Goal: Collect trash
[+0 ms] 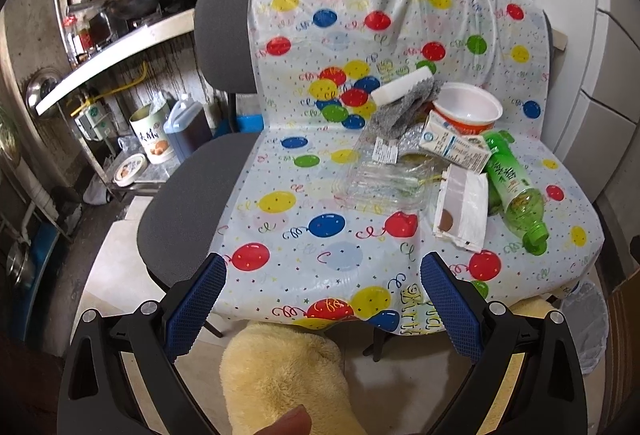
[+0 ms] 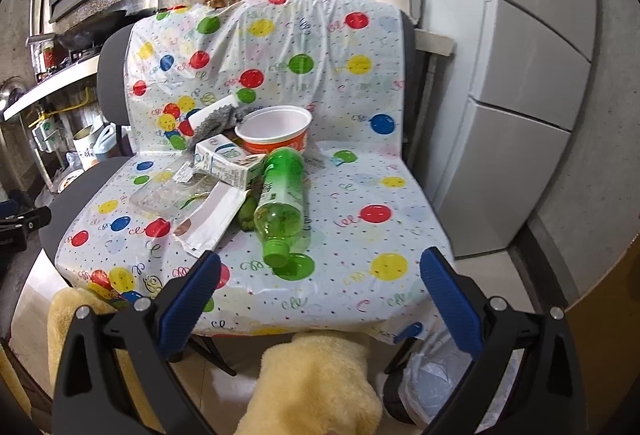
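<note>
Trash lies on a balloon-print plastic sheet [image 1: 320, 235] over a chair seat: a green plastic bottle [image 1: 516, 191] [image 2: 282, 203] on its side, a white milk carton [image 1: 454, 145] [image 2: 226, 165], a white and orange paper bowl [image 1: 466, 111] [image 2: 276, 133], a clear plastic tray [image 1: 384, 179] [image 2: 172, 193], a white paper packet [image 1: 462, 209] [image 2: 210, 221] and a grey cloth with a white sponge [image 1: 404, 95] [image 2: 218, 115]. My left gripper [image 1: 322, 277] is open and empty at the seat's front edge. My right gripper [image 2: 320, 271] is open and empty just in front of the bottle's cap.
A bin lined with a clear bag [image 2: 436, 383] [image 1: 590, 319] stands on the floor at the lower right. A second dark chair [image 1: 192, 187] stands at the left. Kitchen shelves with bottles and pans run behind. A fridge [image 2: 532, 83] is at the right. Yellow fuzzy sleeves [image 1: 280, 383] show below.
</note>
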The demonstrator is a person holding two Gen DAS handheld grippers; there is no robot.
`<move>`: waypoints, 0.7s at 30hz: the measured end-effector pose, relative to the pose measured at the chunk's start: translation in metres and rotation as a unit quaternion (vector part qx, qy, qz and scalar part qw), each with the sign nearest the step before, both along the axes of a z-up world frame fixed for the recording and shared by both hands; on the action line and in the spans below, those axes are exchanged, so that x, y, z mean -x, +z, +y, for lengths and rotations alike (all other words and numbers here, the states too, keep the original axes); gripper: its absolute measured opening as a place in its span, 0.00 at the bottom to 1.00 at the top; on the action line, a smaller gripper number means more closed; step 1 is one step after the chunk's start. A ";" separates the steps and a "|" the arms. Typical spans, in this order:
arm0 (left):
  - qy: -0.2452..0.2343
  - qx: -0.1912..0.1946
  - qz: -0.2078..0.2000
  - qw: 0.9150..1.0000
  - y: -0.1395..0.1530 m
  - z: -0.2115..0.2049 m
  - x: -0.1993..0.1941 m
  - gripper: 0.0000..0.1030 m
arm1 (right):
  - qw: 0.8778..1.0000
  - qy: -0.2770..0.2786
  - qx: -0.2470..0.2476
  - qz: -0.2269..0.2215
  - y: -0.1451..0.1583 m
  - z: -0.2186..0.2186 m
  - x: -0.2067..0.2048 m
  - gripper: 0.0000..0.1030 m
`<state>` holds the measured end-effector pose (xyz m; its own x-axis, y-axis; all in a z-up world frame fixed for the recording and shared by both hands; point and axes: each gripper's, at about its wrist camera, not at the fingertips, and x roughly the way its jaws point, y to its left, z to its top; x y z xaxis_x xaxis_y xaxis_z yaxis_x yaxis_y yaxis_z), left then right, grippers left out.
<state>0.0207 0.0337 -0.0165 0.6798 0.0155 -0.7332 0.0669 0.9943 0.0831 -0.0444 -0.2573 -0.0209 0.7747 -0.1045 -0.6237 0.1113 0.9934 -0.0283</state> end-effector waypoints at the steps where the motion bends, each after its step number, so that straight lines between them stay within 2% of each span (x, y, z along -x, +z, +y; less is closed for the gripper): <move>1: -0.001 0.001 0.003 1.000 -0.003 0.000 -0.003 0.93 | 1.000 0.003 -0.002 -0.001 -0.003 0.001 -0.005 0.94; 4: -0.006 0.006 0.007 1.000 -0.014 -0.001 -0.011 0.93 | 1.000 0.003 -0.008 -0.005 -0.009 0.000 -0.018 0.94; 7: -0.013 0.011 0.007 1.000 -0.023 -0.004 -0.020 0.93 | 0.999 0.023 -0.038 -0.026 -0.015 -0.005 -0.033 0.94; 11: -0.005 -0.006 0.004 1.000 -0.034 -0.013 -0.038 0.93 | 0.998 0.029 -0.052 0.007 -0.031 -0.004 -0.060 0.94; 15: -0.018 0.001 -0.005 1.000 -0.044 -0.018 -0.055 0.93 | 0.999 0.033 -0.019 0.019 -0.042 0.005 -0.081 0.94; 21: -0.024 0.009 0.020 0.999 -0.058 -0.023 -0.082 0.93 | 0.998 0.045 -0.002 0.035 -0.058 0.010 -0.113 0.94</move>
<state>0.1026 0.0103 -0.0749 0.6489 -0.0306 -0.7603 0.1184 0.9911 0.0611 0.0683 -0.2470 -0.0787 0.7353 -0.0337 -0.6769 0.0193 0.9994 -0.0288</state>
